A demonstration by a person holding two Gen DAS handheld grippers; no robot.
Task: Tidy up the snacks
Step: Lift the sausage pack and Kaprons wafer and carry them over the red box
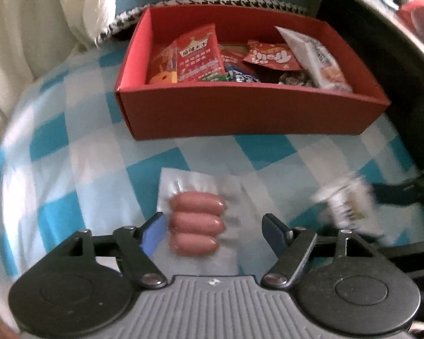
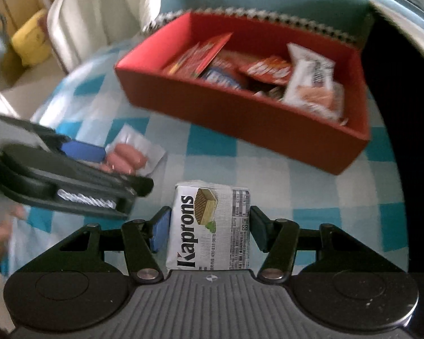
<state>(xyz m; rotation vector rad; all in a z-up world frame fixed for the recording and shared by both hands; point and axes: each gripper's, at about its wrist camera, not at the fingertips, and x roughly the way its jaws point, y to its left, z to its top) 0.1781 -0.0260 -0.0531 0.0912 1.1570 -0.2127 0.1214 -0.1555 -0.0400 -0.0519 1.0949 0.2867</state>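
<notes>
Pinching wafer pack [image 2: 210, 226] lengthwise-forward, right hand-held gripper [image 2: 210, 227]; left hand-held gripper [image 1: 214, 230] agape w/ sausage pack [image 1: 196, 220] between.

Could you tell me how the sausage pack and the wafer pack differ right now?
The sausage pack is flat clear plastic showing three pink sausages; the wafer pack is a blocky white printed wrapper.
The sausage pack sits between the left gripper pads with a gap on one side; the wafer pack fills the right gripper, pads at both sides.
Both lie outside the red box, on the checked cloth.
</notes>
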